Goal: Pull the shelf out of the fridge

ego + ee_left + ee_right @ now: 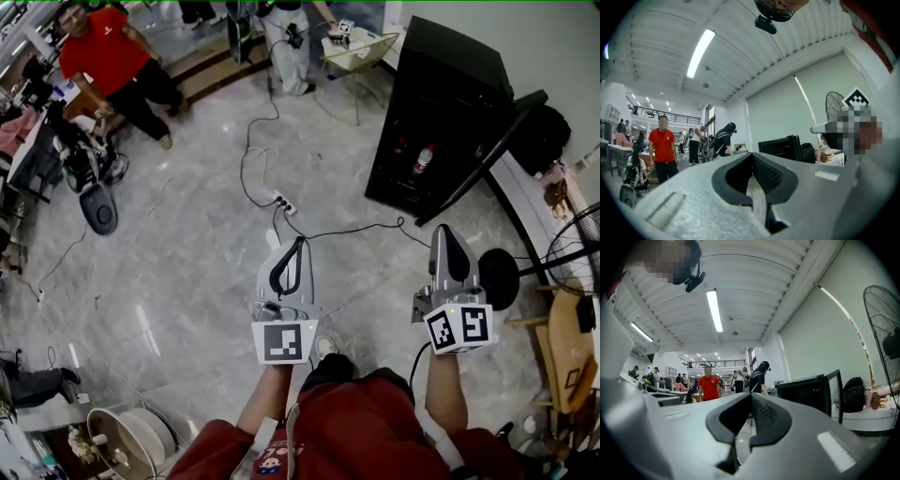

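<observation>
A black fridge (436, 94) stands at the upper right of the head view, its door (487, 150) swung open toward me. Inside it is dark; a bottle (422, 159) shows, but I cannot make out the shelf. Both grippers are held up well short of the fridge, over the marble floor. My left gripper (298, 242) is shut with nothing in it, and so is my right gripper (447, 230). In the left gripper view the shut left gripper (752, 157) points past the fridge (778, 147). In the right gripper view the shut right gripper (751, 397) faces the fridge (806, 392) and its door (836, 390).
Cables and a power strip (284, 203) lie on the floor between me and the fridge. A fan's round base (499, 278) stands right of my right gripper. A person in a red shirt (117, 66) stands far left, and a small table (361, 52) is beyond the fridge.
</observation>
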The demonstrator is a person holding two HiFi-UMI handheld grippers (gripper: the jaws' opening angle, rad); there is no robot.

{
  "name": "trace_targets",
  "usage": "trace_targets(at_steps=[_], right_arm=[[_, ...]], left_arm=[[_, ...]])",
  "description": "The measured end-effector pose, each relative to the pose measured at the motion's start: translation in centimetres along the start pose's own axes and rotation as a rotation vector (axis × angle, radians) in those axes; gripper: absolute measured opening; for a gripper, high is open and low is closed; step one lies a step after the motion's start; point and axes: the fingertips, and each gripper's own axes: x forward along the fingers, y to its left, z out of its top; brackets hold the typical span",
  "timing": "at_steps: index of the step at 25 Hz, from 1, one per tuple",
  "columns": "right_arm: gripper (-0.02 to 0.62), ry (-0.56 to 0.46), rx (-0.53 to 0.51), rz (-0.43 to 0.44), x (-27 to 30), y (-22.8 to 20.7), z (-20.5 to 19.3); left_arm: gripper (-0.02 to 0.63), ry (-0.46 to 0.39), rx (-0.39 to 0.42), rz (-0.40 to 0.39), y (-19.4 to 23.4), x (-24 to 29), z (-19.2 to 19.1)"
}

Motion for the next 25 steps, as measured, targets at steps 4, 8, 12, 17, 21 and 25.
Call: trace_targets(at_steps=[4,8,12,17,21,25], right_arm=[[-0.002,0.004,-0.023,-0.023,1.0,-0.1,0.1],[-0.002,0.011,-0.036,-0.054,1.3,-1.4,0.1],[-0.002,0.005,-0.021,-0.085,2.0,-3.9,-0.2],[-0.002,-0.021,-0.087,-0.128,4.1,-8.4,0.5],[-0.002,-0.061,-0.089,-0.119,6.7,-11.6,2.2],[-0.002,-0.074,-0.087,-0.13,8.4,-16.2,3.0]], left_arm=[[-0.003,-0.026,-0.013,-0.02,0.7,1.6,0.4],[-0.003,-0.025,-0.015,-0.048,0.2,3.2,-0.1],[-0.003,0.0,-0.032,-0.068,-0.8,5.5,-1.0],[-0.002,-0.012,-0.011,-0.091,-2.9,10.2,-0.3],[-0.002,-0.025,0.028,-0.112,-5.0,14.5,1.4],[-0.003,-0.024,0.033,-0.137,-8.2,19.5,2.1]])
